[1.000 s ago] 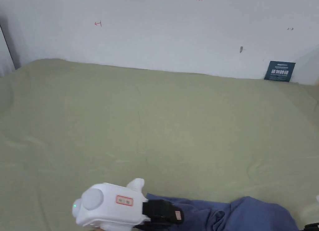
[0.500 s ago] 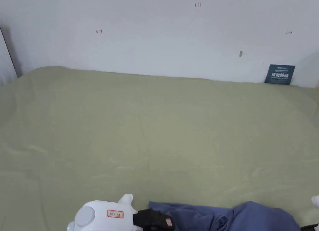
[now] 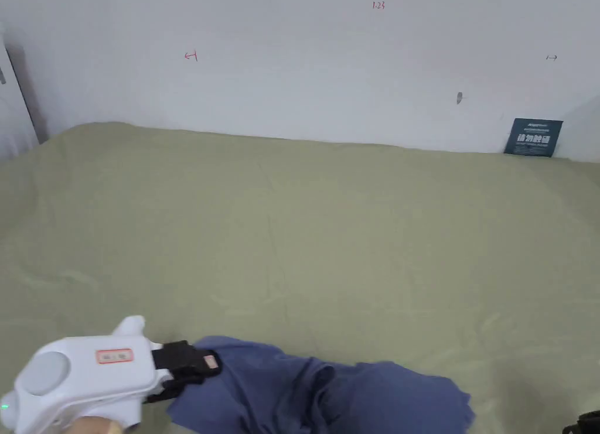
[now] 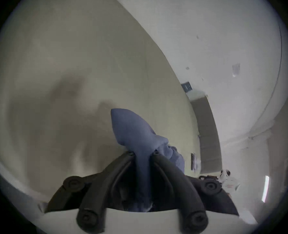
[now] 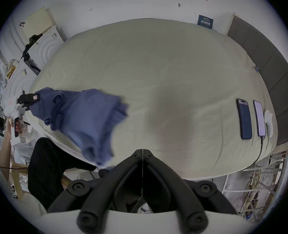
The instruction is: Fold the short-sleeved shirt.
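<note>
A blue short-sleeved shirt (image 3: 316,391) hangs bunched at the near edge of the green-covered bed (image 3: 328,230). My left gripper (image 3: 205,365) is shut on one end of it at the lower left of the head view. In the left gripper view the blue cloth (image 4: 136,136) runs out between my left gripper's (image 4: 142,152) two pressed jaws. From the right gripper view the shirt (image 5: 82,117) is lifted off the bed at the left, hanging from the left gripper (image 5: 31,101). My right gripper (image 5: 142,150) is shut with nothing in it, low over the bed's near edge.
Two phones (image 5: 244,119) and a white object (image 5: 268,121) lie at the bed's right side by a grey headboard (image 5: 274,65). A dark card (image 3: 533,137) leans on the white wall. White furniture (image 5: 43,46) stands left of the bed. A person's dark-clothed leg (image 5: 45,166) is near.
My left gripper has moved left and slightly up, drawing the shirt leftwards with it. More of the shirt now shows in the head view.
</note>
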Available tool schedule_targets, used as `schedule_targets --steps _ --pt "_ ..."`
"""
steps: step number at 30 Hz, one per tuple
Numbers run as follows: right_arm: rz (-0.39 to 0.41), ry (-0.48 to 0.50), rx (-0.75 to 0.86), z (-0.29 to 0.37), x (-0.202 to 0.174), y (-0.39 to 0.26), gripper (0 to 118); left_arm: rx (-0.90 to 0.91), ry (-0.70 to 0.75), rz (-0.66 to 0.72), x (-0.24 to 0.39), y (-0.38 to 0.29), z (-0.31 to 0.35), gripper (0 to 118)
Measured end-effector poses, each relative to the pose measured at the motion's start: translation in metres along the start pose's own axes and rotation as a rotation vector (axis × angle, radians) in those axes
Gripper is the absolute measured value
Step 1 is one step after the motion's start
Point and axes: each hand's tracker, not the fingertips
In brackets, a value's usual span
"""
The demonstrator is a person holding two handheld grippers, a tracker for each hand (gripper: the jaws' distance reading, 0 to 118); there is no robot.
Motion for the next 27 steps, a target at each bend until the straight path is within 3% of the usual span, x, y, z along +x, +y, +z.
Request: schedule_targets --steps 3,6,9,14,20,23,26,27 --pt "0.001 0.013 0.001 -0.009 -0.010 0.010 0 0.086 0.093 0.059 -0.006 0.013 0.049 12" --pt "0.004 0.030 -0.002 -0.019 -0.025 0.021 0 0.122 0.209 -0.044 0.006 0.017 0.078 12" --pt "0.013 0.053 -0.005 -0.029 -0.038 0.029 0 0.082 0.227 -0.100 0.028 0.016 0.081 12" --pt "0.038 0.075 -0.017 -0.034 -0.051 0.028 0 -0.010 0.106 -0.234 0.083 -0.001 0.046 12" --pt "0.031 0.059 -0.004 -0.025 -0.039 0.022 0 -0.211 -0.012 -0.341 0.127 -0.026 -0.041 15" --pt "0.016 0.045 0.005 -0.025 -0.025 0.021 0 -0.277 -0.027 -0.360 0.136 -0.042 -0.079 26" --pt "0.000 0.034 0.011 -0.025 -0.018 0.018 0 -0.346 -0.141 -0.301 0.132 -0.053 -0.103 93" --pt "-0.005 0.030 0.009 -0.026 -0.017 0.018 0 -0.351 -0.160 -0.286 0.131 -0.055 -0.104 93"
